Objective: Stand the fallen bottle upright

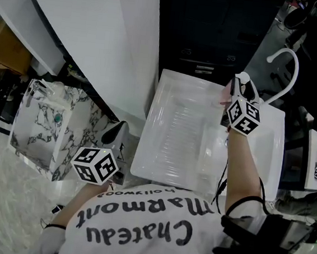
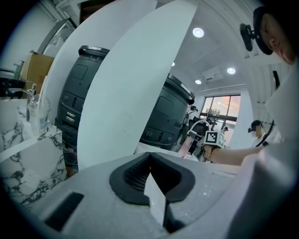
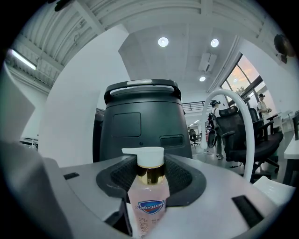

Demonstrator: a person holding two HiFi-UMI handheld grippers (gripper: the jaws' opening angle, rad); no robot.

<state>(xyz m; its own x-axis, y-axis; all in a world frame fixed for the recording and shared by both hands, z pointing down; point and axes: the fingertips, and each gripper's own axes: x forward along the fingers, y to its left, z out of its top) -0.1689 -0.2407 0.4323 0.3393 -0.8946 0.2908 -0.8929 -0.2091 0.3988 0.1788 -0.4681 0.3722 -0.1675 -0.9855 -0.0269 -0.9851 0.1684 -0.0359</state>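
The clear pink-liquid bottle with a gold collar and white pump cap (image 3: 148, 196) stands upright in the right gripper (image 1: 244, 86), whose pads clasp its neck. Only the right gripper view shows this plainly. The head view shows just a pink sliver beside that gripper, above the far edge of the one shallow white plastic tray (image 1: 164, 124). The left gripper (image 2: 149, 156) is clenched on nothing, near a marble-patterned box (image 1: 36, 139). Its own view shows one clear small bottle (image 2: 37, 116) standing in that box.
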